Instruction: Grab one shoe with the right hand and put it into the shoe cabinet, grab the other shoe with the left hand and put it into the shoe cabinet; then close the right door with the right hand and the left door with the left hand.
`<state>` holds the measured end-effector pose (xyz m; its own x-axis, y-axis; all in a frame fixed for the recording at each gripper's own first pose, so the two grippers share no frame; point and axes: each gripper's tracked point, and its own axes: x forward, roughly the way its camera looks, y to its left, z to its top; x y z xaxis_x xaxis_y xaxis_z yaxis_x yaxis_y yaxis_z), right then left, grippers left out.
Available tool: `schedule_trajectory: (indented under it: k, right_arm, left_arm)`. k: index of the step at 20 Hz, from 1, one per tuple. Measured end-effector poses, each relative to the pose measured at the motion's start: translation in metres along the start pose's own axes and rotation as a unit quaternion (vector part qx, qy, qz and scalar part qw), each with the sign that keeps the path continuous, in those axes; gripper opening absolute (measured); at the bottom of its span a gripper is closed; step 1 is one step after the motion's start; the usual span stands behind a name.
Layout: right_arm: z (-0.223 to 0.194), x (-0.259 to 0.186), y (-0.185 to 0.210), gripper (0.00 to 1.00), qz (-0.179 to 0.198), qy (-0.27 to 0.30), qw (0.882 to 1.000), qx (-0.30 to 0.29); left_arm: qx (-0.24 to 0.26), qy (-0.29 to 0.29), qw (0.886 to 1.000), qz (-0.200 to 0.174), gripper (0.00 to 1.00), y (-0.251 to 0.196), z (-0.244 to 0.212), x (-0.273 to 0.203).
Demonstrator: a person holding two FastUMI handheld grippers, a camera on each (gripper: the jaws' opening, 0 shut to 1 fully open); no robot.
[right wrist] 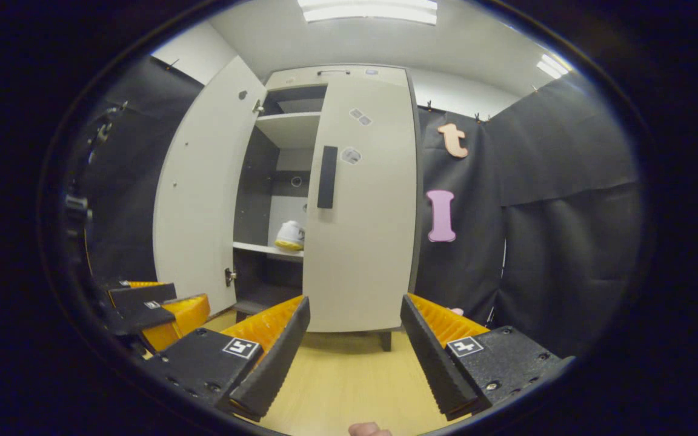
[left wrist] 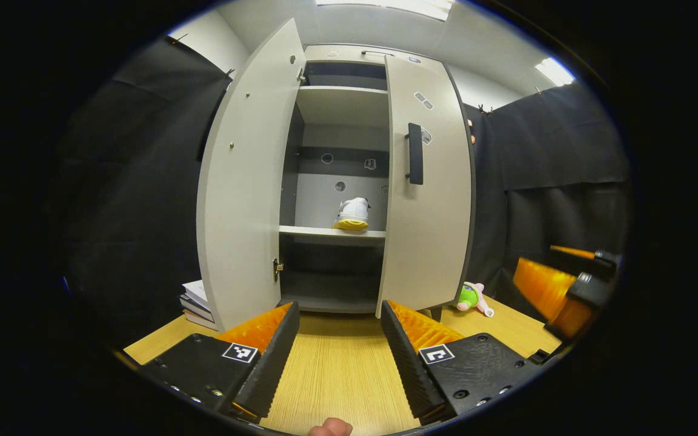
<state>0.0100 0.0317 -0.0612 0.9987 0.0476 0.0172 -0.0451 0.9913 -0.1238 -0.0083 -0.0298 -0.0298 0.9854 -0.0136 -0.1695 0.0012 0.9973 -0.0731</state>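
Left hand-held gripper (left wrist: 338, 339): fingers spread wide, holding nothing, above the wooden worktop (left wrist: 337, 369).
Right hand-held gripper (right wrist: 355, 339): likewise parted and empty, facing the right door (right wrist: 364, 206).
Shoe cabinet (left wrist: 340, 181): left door (left wrist: 246, 181) swung wide, right door nearly closed.
Shoe (left wrist: 352, 214): on the middle shelf (left wrist: 331, 232) inside.
Plush toy (left wrist: 473, 298): beside the cabinet's foot.
Books (left wrist: 196, 301): stacked behind the left door.

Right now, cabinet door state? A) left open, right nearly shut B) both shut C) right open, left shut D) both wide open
A: the left door is swung wide open, while the right door sits almost closed, leaving a gap that shows a shoe on the shelf.
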Motion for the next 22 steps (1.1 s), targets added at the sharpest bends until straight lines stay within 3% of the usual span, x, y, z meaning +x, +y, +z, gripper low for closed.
schedule_trajectory:
  k: [4, 6, 11, 12, 13, 14, 15, 16, 17, 19, 20, 22]
  right_arm:
    - [-0.015, 0.002, -0.008, 0.94, -0.012, 0.019, 1.0, 0.009]
    - [-0.01, 0.005, -0.009, 0.98, -0.015, 0.015, 1.0, 0.009]
    - [-0.005, 0.011, -0.018, 0.98, -0.024, 0.002, 1.0, 0.0]
    - [-0.004, 0.012, -0.019, 0.98, -0.024, 0.001, 1.0, 0.002]
    - [-0.003, 0.013, -0.018, 0.98, -0.024, 0.0, 1.0, 0.004]
    - [-0.002, 0.013, -0.018, 0.94, -0.023, 0.0, 1.0, 0.007]
    - [-0.001, 0.012, -0.018, 0.98, -0.024, -0.002, 1.0, 0.009]
    - [-0.001, 0.013, -0.018, 0.98, -0.023, -0.001, 1.0, 0.01]
    - [-0.003, 0.013, -0.018, 0.94, -0.023, 0.0, 1.0, 0.012]
    - [-0.004, 0.013, -0.018, 0.98, -0.025, 0.006, 1.0, 0.011]
    - [-0.005, 0.012, -0.02, 0.94, -0.026, 0.007, 1.0, 0.012]
    - [-0.004, 0.011, -0.024, 0.98, -0.031, 0.006, 0.999, 0.013]
  left_arm:
    - [0.001, -0.017, 1.0, 0.006, 0.81, 0.008, 0.019, -0.003]
    - [-0.002, -0.037, 0.999, 0.018, 0.81, 0.023, 0.042, -0.004]
    - [-0.046, -0.121, 0.988, 0.084, 0.83, 0.097, 0.122, -0.011]
    - [-0.049, -0.13, 0.985, 0.1, 0.87, 0.119, 0.134, -0.01]
    - [-0.049, -0.143, 0.981, 0.117, 1.0, 0.14, 0.145, -0.012]
    - [-0.047, -0.157, 0.978, 0.132, 0.92, 0.161, 0.159, -0.011]
    - [-0.043, -0.17, 0.973, 0.148, 1.0, 0.178, 0.171, -0.01]
    - [-0.035, -0.183, 0.969, 0.162, 0.92, 0.194, 0.183, -0.009]
    - [-0.024, -0.195, 0.964, 0.178, 0.92, 0.209, 0.194, -0.008]
    - [-0.004, -0.206, 0.957, 0.203, 0.93, 0.231, 0.211, -0.002]
    - [0.002, -0.211, 0.955, 0.21, 0.93, 0.24, 0.218, 0.003]
    - [0.013, -0.211, 0.953, 0.216, 0.93, 0.256, 0.224, 0.019]
